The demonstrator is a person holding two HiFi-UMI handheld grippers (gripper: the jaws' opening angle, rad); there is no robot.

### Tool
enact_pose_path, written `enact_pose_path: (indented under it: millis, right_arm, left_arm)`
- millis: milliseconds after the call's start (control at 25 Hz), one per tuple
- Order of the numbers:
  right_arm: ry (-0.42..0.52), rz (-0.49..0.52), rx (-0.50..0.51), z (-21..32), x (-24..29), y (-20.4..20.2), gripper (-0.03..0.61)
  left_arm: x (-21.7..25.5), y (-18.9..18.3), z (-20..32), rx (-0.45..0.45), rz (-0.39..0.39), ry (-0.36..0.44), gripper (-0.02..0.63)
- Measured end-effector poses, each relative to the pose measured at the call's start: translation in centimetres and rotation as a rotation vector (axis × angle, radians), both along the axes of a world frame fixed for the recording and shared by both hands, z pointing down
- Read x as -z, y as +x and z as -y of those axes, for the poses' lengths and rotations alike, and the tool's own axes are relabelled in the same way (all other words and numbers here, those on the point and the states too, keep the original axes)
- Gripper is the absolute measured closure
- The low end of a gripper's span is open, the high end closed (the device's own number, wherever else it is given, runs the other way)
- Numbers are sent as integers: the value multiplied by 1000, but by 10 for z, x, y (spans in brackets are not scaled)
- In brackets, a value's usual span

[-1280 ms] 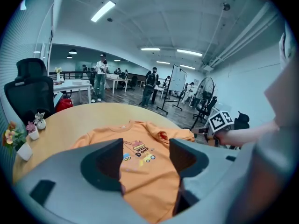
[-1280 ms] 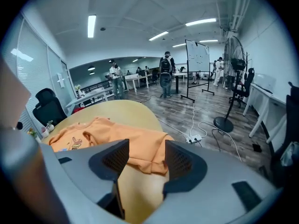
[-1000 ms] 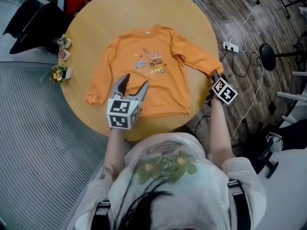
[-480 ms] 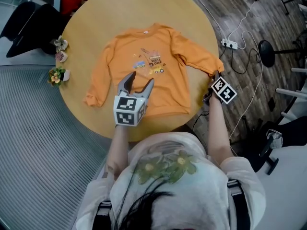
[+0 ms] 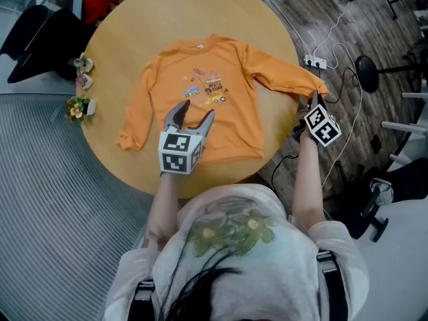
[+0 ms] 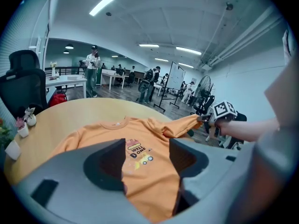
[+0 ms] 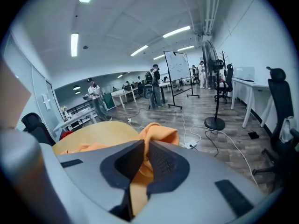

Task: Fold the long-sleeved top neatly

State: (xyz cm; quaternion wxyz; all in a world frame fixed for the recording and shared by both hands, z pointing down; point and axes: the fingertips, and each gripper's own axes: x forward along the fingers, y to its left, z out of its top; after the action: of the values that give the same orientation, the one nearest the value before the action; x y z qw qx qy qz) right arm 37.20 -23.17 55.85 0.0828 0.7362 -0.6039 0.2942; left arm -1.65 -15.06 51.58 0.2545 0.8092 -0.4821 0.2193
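An orange long-sleeved top [image 5: 200,102] with a digger print lies flat, front up, on the round wooden table [image 5: 134,25]. My right gripper [image 5: 313,100] has just been closing and is now shut on the cuff [image 7: 159,135] of the sleeve at the picture's right, lifted off the table past its right edge; orange cloth [image 7: 138,183] is pinched between the jaws. My left gripper [image 5: 192,117] hovers open above the lower hem [image 6: 145,190], jaws apart with nothing between them. The other sleeve [image 5: 134,122] lies along the top's left side.
Small flower ornaments [image 5: 81,79] stand at the table's left edge. A power strip [image 5: 313,61] and cables lie on the wood floor to the right. A black chair [image 5: 40,32] stands at the upper left. People [image 6: 92,73] stand far off in the room.
My right gripper has taken hold of the right sleeve's cuff and raised it up and outward, pulling the sleeve straight. The left gripper has stayed over the hem.
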Motion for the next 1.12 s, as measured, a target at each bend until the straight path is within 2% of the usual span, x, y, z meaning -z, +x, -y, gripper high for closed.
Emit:
enact_pose_path:
  millis: [360, 640, 800, 1120]
  right_arm:
    - [217, -32, 54, 37, 108, 5, 537]
    - [284, -45, 157, 53, 147, -29, 537]
    - [301, -68, 263, 65, 156, -69, 537]
    - [331, -145, 568, 81, 163, -202, 537]
  left_arm:
    - [9, -27, -11, 56, 10, 21, 322]
    - [19, -40, -20, 100, 10, 47, 322]
    - [24, -55, -29, 141, 21, 52, 322]
    - [21, -104, -53, 273, 27, 40, 322]
